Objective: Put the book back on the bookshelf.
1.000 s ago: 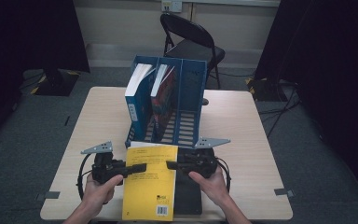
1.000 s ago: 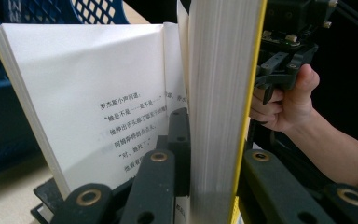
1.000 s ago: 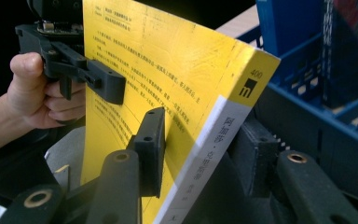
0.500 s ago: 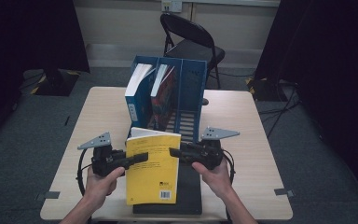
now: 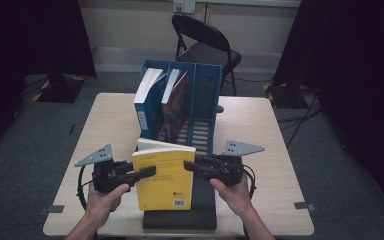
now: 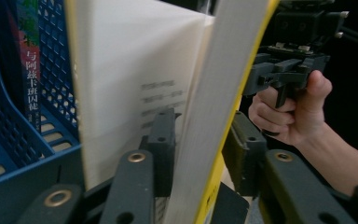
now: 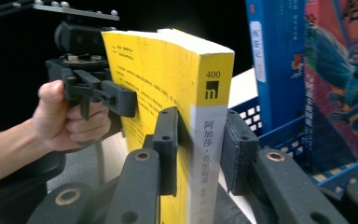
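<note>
Holding yellow book (image 5: 162, 177) upright before blue file rack (image 5: 200, 107); left gripper (image 5: 147, 173) fingers loosened around fore edge, right gripper (image 5: 190, 166) fingers pinching spine.

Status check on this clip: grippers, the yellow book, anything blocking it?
Left gripper and right gripper on the yellow book, one per side edge, jaws just moved. Book tilted up off the black book. Blue file rack behind, right slot free.

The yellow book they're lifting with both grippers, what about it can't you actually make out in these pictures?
- Yellow book: cover print too small in the high view.
- Its front cover: faces away in every view.
- Its lower end: cut off by the bottom edge in the left gripper view, behind that gripper's jaws.
- Left gripper: pad contact unclear; the front cover has splayed from the pages.
- Dark slab underneath: mostly hidden by the book.
</note>
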{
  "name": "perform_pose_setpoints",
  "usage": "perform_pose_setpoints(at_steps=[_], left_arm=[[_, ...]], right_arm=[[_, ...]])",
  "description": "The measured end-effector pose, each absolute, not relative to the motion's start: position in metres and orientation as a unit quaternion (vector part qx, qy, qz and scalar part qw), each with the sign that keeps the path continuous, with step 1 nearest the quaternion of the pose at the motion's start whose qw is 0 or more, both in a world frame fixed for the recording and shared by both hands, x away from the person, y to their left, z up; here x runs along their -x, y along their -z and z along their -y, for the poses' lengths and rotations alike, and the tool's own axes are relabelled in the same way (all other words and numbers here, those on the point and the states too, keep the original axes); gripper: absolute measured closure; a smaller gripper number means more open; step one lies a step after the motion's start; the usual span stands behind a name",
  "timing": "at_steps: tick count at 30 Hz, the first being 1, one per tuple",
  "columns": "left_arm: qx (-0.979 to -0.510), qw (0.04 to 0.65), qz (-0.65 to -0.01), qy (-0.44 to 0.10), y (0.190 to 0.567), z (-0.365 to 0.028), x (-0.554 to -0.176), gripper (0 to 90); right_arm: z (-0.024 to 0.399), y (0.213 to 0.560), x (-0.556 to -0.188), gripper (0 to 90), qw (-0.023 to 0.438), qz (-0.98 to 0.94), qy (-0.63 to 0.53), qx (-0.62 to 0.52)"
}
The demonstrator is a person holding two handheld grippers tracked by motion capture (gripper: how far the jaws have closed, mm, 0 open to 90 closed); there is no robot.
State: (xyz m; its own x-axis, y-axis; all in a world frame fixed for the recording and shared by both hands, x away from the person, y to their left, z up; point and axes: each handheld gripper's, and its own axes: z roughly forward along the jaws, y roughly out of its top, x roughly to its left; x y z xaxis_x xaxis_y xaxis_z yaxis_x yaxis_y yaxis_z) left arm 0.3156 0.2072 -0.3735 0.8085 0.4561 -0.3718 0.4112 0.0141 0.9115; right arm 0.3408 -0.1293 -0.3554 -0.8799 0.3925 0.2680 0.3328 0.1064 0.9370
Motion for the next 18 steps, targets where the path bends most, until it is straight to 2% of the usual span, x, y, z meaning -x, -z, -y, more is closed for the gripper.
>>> perform_pose_setpoints(at_steps=[5, 10, 14, 18], left_arm=[[-0.688, 0.655, -0.314, -0.004, 0.376, -0.218, -0.312, 55.2], [-0.68, 0.655, -0.327, -0.032, 0.374, -0.225, -0.309, 47.7], [-0.671, 0.656, -0.343, -0.025, 0.377, -0.235, -0.313, 47.2], [-0.685, 0.649, -0.329, -0.034, 0.373, -0.23, -0.308, 45.5]], right_arm=[[0.128, 0.355, -0.333, 67.4, 0.023, -0.749, -0.621, -0.23], [0.124, 0.36, -0.332, 63.2, 0.019, -0.757, -0.613, -0.224], [0.124, 0.359, -0.331, 62.0, 0.02, -0.762, -0.611, -0.215], [0.122, 0.359, -0.328, 61.4, 0.02, -0.766, -0.608, -0.205]])
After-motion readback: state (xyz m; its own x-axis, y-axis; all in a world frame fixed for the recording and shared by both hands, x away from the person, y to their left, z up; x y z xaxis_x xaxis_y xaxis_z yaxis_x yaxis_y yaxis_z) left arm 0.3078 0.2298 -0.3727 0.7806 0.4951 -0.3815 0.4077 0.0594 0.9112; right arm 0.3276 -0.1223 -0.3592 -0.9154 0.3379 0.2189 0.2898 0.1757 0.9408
